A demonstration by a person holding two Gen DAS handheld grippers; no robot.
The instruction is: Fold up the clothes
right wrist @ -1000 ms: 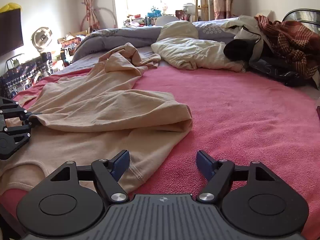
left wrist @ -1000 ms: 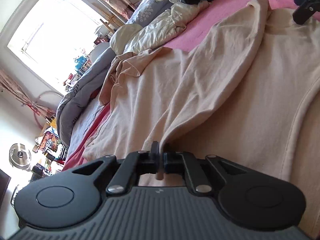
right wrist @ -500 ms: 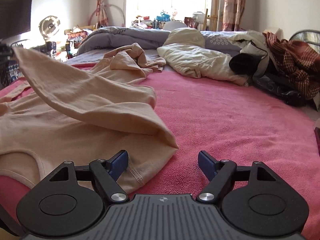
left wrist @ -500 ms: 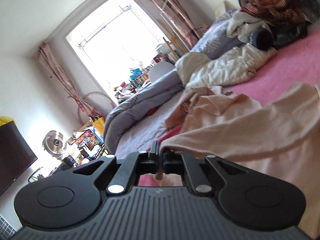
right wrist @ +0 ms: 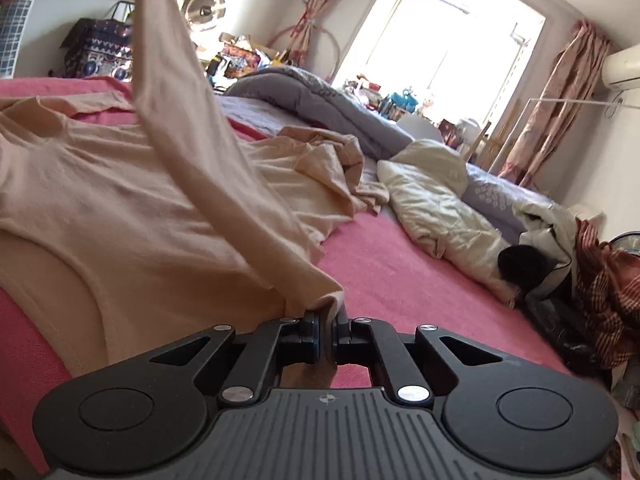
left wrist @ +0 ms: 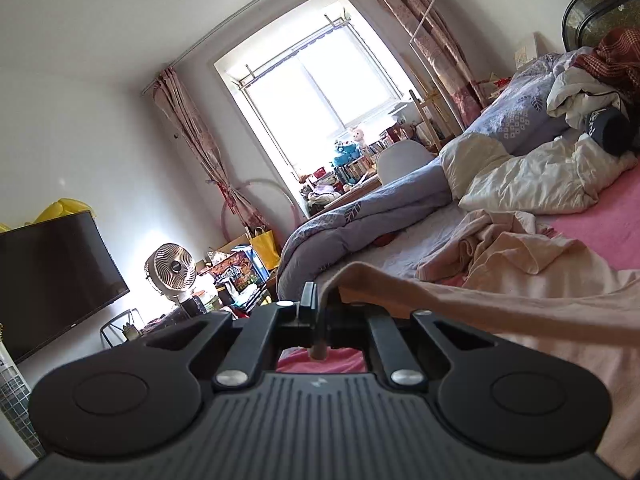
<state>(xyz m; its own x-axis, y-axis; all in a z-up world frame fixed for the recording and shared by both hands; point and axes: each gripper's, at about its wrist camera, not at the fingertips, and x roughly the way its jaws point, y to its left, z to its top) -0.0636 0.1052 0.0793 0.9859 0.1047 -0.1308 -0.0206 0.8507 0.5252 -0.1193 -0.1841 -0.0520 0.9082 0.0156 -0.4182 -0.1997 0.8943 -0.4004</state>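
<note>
Two grippers, one piece of clothing. Left gripper (left wrist: 318,320) clenched tight on a thin edge of the soft peach cotton top (right wrist: 132,200), with a little tab of cloth poking out behind the pads. Right gripper (right wrist: 326,334) clamped on another edge of the same top, jaws pressed together with cloth bunched between them. Most of the top spread flat on the pink bed cover (right wrist: 420,280), near the bed's front left corner as the right wrist view shows it, with one long flap pulled up high toward the upper left of that view.

Looks very light and floppy. Thin, a bit stretchy, sure to sag and wrinkle wherever not held. Not slippery, not breakable, so a firm pinch should do no harm. Best held at hems, seams and corners, where the cloth is doubled and thicker. Better with both grips well apart, to keep the edge between them straight. Likely to drag on the fuzzy cover, so lifting clear seems wiser than sliding. Second peach bundle (right wrist: 332,160) crumpled farther back on the bed.
</note>
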